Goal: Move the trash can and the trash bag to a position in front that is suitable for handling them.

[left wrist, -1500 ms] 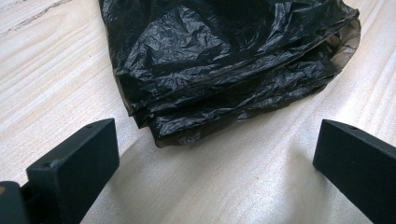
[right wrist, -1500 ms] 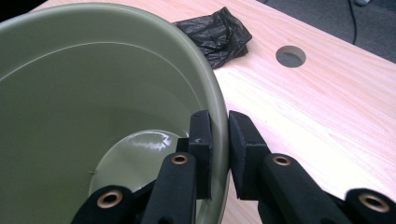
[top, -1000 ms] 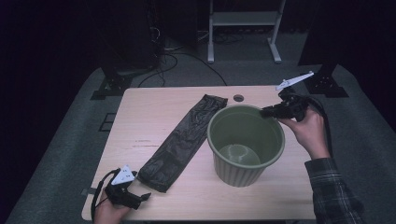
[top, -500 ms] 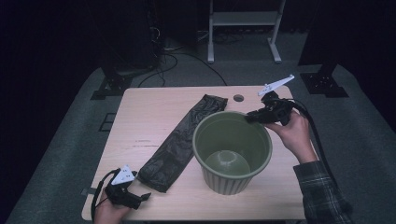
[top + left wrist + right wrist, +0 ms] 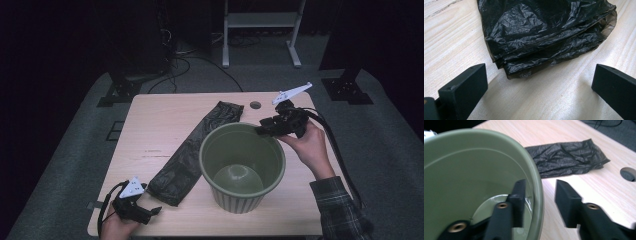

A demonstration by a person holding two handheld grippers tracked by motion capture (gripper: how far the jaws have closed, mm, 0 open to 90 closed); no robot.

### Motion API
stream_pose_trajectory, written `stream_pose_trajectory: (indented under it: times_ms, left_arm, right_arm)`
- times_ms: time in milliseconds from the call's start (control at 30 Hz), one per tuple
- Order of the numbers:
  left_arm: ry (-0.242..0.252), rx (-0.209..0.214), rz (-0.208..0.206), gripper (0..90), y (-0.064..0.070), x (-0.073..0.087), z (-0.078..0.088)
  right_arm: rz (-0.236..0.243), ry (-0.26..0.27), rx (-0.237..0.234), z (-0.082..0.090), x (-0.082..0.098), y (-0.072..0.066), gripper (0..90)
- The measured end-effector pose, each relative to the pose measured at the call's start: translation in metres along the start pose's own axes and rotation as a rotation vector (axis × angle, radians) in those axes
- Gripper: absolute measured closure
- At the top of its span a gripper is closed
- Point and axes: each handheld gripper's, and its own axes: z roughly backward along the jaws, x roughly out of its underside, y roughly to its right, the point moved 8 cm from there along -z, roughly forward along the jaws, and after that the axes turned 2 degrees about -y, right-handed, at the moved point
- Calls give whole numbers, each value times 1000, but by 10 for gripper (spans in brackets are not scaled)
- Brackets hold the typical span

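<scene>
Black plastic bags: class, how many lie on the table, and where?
1. The black plastic bag lies folded flat on the table, running diagonally from beside the green bin toward the left tongs. The bin may hide anything behind it.

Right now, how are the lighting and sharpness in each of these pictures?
High view: the table is lit and the room behind it is dark. Left gripper view: the black bag is crisp, with glossy highlights on its creases. Right gripper view: the green bin rim and the near jaws look soft.
</scene>
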Motion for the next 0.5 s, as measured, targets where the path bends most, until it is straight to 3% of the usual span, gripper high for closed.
stream_pose_trajectory:
  times_ms: [267, 400, 500]
  left_arm:
    - [-2, 1, 0, 0, 0, 0, 0]
    - [-2, 0, 0, 0, 0, 0, 0]
    - [-2, 0, 0, 0, 0, 0, 0]
  right_arm:
    - [-34, 84, 30, 28, 3, 6, 308]
    - [-57, 95, 75, 42, 15, 12, 193]
    - [-78, 119, 83, 54, 25, 17, 166]
